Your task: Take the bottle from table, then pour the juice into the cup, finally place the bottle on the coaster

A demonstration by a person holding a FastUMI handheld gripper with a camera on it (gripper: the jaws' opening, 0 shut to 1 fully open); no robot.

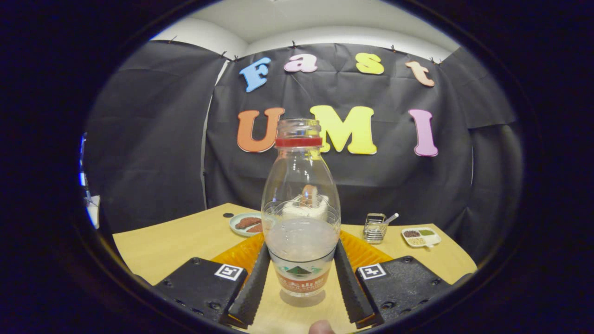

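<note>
A clear plastic bottle (300, 218) with a red neck ring and no cap stands upright between my fingers. Its base is at the wooden table (162, 246), with a shadow right under it. Cloudy pale juice fills its lower part. My gripper (300, 246) is shut on the bottle, one fingertip against each side. An orange coaster (369, 254) lies just beyond the fingers, behind the bottle. Through the bottle's clear wall I see a pale rounded shape (304, 206), possibly the cup; it is too distorted to be sure.
Beyond the coaster, a plate of brownish food (246, 223) sits to the left. A small wire basket (375, 228) and a white divided dish (421, 236) sit to the right. A person's fingertip (321, 327) shows just behind the fingers.
</note>
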